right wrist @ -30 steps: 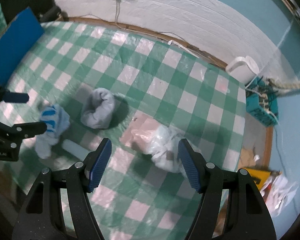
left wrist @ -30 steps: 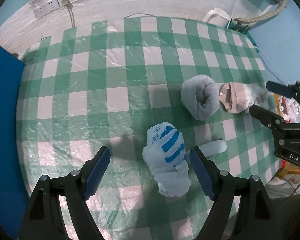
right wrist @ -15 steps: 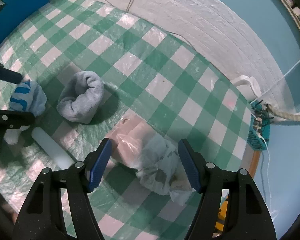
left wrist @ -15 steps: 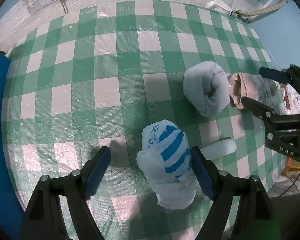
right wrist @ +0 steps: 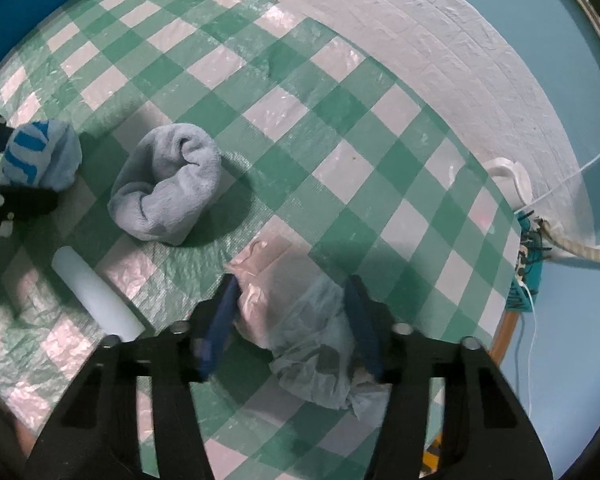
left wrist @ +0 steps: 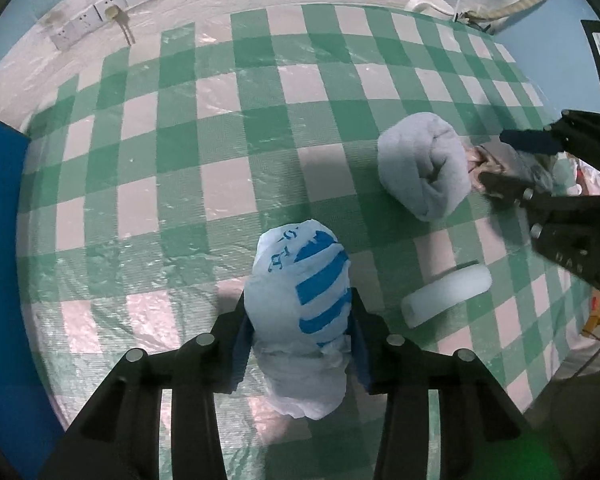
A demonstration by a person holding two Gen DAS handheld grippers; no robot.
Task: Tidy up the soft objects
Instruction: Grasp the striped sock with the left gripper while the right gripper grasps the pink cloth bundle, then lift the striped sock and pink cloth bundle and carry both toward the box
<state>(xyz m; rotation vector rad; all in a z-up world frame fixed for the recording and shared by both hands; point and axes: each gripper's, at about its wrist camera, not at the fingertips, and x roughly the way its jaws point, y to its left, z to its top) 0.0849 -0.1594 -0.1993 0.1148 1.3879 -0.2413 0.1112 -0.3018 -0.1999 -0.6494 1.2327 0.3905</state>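
Note:
My left gripper (left wrist: 300,332) is shut on a white plastic bag with blue stripes (left wrist: 302,292), which rests on the green checked table (left wrist: 220,152). My right gripper (right wrist: 292,320) has closed in around a crumpled pink and pale blue plastic bag (right wrist: 300,320), its fingers touching both sides. A rolled light blue towel (left wrist: 422,168) lies between the two bags; it also shows in the right wrist view (right wrist: 168,188). The striped bag shows at the left of the right wrist view (right wrist: 40,156).
A white cylinder (left wrist: 446,294) lies on the table near the front edge, also in the right wrist view (right wrist: 98,296). A blue panel (left wrist: 0,240) stands at the left. Wall sockets (left wrist: 100,24) and a white brick wall are behind. Cables (right wrist: 532,248) sit at the right.
Both grippers have closed: the left one on the striped bag, the right one around the pink and blue bag. Both moved forward and lower over their bags.

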